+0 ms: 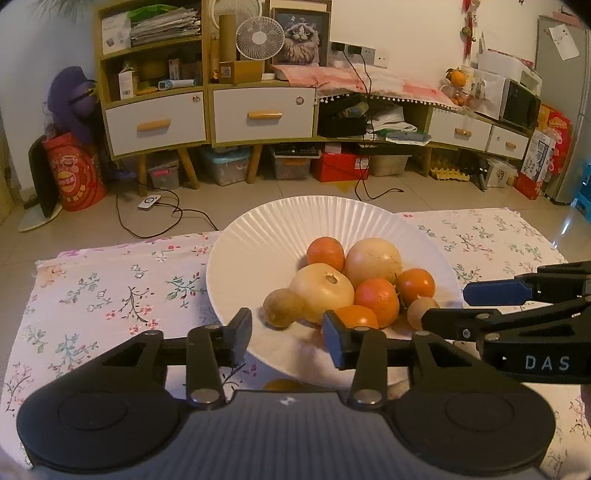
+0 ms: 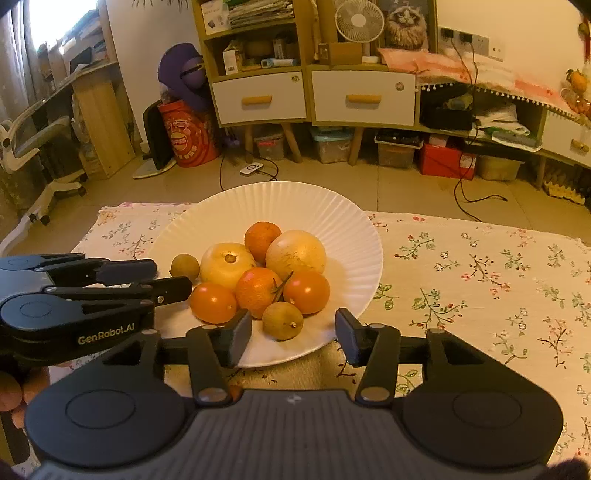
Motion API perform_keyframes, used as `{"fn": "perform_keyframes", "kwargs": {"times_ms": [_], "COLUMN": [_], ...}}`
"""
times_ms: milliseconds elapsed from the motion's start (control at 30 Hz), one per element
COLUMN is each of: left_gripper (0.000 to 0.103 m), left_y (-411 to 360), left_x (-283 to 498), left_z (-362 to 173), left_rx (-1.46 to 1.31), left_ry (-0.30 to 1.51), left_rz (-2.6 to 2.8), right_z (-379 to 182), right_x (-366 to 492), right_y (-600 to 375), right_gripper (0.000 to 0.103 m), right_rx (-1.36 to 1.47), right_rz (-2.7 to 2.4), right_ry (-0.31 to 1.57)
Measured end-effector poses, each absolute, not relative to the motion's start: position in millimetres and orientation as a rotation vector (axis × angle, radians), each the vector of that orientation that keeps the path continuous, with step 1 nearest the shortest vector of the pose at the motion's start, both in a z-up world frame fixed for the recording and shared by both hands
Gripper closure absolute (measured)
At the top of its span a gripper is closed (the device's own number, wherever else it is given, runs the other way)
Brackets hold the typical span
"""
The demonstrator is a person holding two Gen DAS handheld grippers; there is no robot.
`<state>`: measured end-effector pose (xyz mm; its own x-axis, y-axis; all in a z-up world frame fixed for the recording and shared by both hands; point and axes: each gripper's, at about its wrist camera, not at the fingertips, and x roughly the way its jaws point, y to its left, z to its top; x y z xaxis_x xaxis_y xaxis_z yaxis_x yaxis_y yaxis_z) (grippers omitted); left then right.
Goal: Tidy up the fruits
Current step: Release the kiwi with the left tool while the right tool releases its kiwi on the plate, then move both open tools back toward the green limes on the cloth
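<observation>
A: Where did we stand?
B: All fruit [image 2: 258,273] sat piled in the ribbed white plate [image 2: 332,221]; our left gripper [image 1: 287,334] and right gripper [image 2: 293,334] were both parted, empty. Nothing looked left outside.

Light: warm, dim indoor cast on my views | Glare: window [image 2: 55,22] blown white, upper left | Shadows: soft under fruit | Edges: fisheye bends shelves [image 1: 155,85], corners dark | Focus: my nearest parts soft

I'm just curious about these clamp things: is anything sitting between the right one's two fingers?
No, nothing is held. In the right wrist view the right gripper stands open over the near rim of the white plate; a small brown fruit lies just beyond.
</observation>
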<state>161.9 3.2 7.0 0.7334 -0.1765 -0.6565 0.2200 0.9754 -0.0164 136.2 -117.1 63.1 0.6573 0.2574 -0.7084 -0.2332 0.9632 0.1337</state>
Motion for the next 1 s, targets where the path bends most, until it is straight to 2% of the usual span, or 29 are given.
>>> {"fn": "perform_keyframes", "kwargs": {"times_ms": [333,700,933,1000], "left_gripper": [0.058,0.047,0.032,0.029], "left_y": [4.4,17.8,25.1,27.2], "left_x": [142.6,110.4,90.6,83.5], "left_z": [15.8,25.2,27.7,27.8], "left_rx": [0.095,0.117,0.119,0.125], "left_ry": [0.735,0.750,0.763,0.760], "left_rz": [-0.207,-0.188,-0.184,-0.193], "right_z": [73.3,79.1,83.1,82.8], "right_x": [122.3,103.0,86.5,80.9], "right_y": [-119.0,-121.5,-115.7,-113.5], "right_gripper": [0.036,0.027,0.021,0.016], "right_rx": [0.009,-0.016,-0.042,-0.051], "right_rz": [0.285,0.281,0.298,0.313], "right_ry": [0.800,0.811,0.813,0.810]}}
